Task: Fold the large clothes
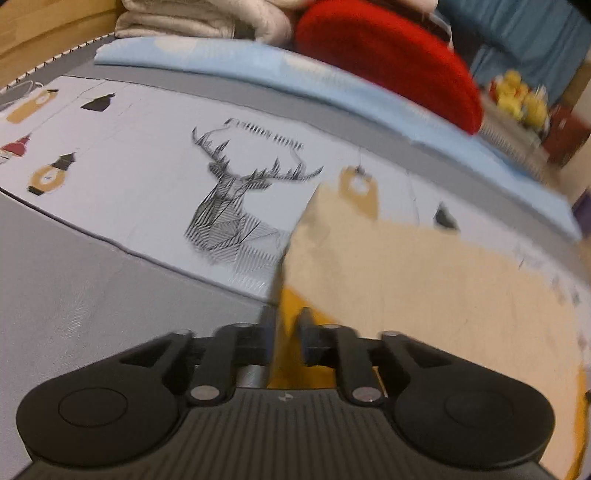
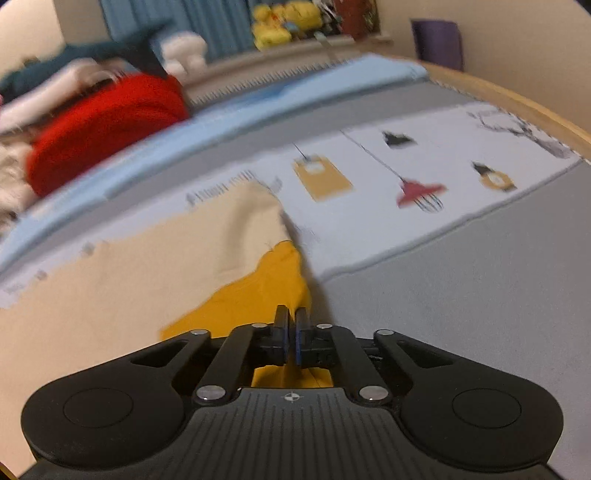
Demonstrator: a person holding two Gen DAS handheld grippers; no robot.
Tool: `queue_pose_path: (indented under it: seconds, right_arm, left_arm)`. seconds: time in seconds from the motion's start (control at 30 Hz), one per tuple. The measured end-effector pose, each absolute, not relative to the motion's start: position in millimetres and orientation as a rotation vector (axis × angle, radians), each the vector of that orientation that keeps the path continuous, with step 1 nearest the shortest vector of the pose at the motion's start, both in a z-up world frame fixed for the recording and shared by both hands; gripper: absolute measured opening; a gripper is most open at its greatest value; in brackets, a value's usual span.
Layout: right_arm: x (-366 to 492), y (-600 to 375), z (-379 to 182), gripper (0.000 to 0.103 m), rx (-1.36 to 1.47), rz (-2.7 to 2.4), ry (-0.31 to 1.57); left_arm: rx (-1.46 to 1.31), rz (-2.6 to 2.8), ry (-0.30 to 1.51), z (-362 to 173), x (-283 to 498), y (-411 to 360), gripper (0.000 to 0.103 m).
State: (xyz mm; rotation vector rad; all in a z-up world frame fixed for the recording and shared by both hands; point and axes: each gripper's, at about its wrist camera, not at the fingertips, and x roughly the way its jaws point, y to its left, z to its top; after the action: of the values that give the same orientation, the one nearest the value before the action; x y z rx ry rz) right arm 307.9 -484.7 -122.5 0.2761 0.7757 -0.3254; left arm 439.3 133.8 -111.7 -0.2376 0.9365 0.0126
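On the bed, a large cream and mustard-yellow garment [image 1: 424,295] lies spread over a grey and white printed cover [image 1: 147,192], and both grippers hold it at an edge. The left gripper [image 1: 284,325] has its black fingers [image 1: 264,332] pinched on a fold of the mustard part, the cloth rising between them and running away to the right. The right gripper [image 2: 291,325] has its fingers [image 2: 280,325] clenched nearly together on the mustard corner, with the cream cloth stretching off to the left of them in the right wrist view.

The cover carries a line-drawn stag's head [image 1: 236,206] with a row of lettering above the antlers, too blurred to read. Around it are printed hanging lamps [image 2: 419,192] and tag shapes [image 2: 321,177] in mustard, black and red. A second stag print [image 2: 532,133] shows faintly at the far right of the right wrist view.

Beyond the print lies a light blue sheet [image 1: 258,70], and on it a red cushion [image 1: 388,62] beside pale folded blankets [image 1: 199,18]. Behind stand blue curtains [image 2: 207,26], a ledge with yellow plush toys [image 2: 284,22], and a purple item [image 2: 437,44] in the corner. A wooden bed frame [image 2: 517,107] borders the mattress.
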Motion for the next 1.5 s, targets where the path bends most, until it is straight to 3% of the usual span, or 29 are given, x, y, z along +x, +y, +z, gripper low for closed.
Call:
queue_pose_path:
  seconds: [0.1,0.17,0.3,0.4,0.53,0.63,0.73,0.87,1.0,1.13,1.2,1.3,1.4,1.5]
  right_arm:
    - [303.3,-485.6,-118.6,0.015,0.243,-0.338,0.795]
    - [295.0,-487.2,-108.3,0.016,0.226,-0.324,0.755]
    - [272.7,-490.1,-94.8,0.016,0.238,-0.174,0.721]
    - [259.5,-489.0,-105.5,0.016,0.225,-0.044,0.817]
    - [246.2,-486.4,-138.1,0.016,0.058,-0.111,1.033]
    - [234.6,-493.6,-131.1,0.016,0.09,-0.11,1.017]
    - [226.2,-495.3,-124.9,0.016,0.111,-0.095,1.003]
    - [228.0,-488.0,-140.5,0.016,-0.015,-0.15,1.129]
    - [221.0,-485.5,-83.7,0.016,0.032,-0.213,0.923]
    - [191.7,-464.7,-11.0,0.02,0.066,-0.228,0.624]
    - [165.8,-449.6,13.8,0.026,0.096,-0.211,0.496]
    - [129.4,-425.5,30.9,0.035,0.137,-0.168,0.377]
    - [102.4,-402.9,24.0,0.036,0.152,-0.123,0.325]
    - [86.4,-382.1,1.4,0.036,0.138,-0.094,0.338]
  left_arm:
    - [-0.236,-0.067,0.883,-90.3,424.9,136.8,0.022]
    - [-0.266,-0.182,0.885,-83.0,414.0,139.6,0.022]
    - [-0.2,-0.355,1.043,-106.0,400.0,132.5,0.022]
    - [0.009,-0.226,1.198,-145.1,392.4,132.9,0.021]
    - [-0.063,-0.181,1.158,-128.7,379.9,155.9,0.022]
    - [-0.088,-0.302,1.114,-113.5,363.6,153.4,0.022]
    - [0.037,-0.369,1.194,-130.2,351.2,136.6,0.024]
    - [0.212,-0.263,1.24,-138.9,339.0,122.5,0.024]
    - [0.236,-0.204,1.02,-78.1,317.8,116.5,0.029]
    - [0.142,-0.221,0.825,-23.3,278.7,104.6,0.049]
    - [0.117,-0.243,0.763,-8.2,257.3,94.2,0.053]
    - [0.072,-0.28,0.743,-5.7,231.7,70.1,0.054]
    - [0.013,-0.253,0.722,-21.1,211.5,59.2,0.054]
    - [-0.042,-0.216,0.754,-49.1,192.7,56.9,0.043]
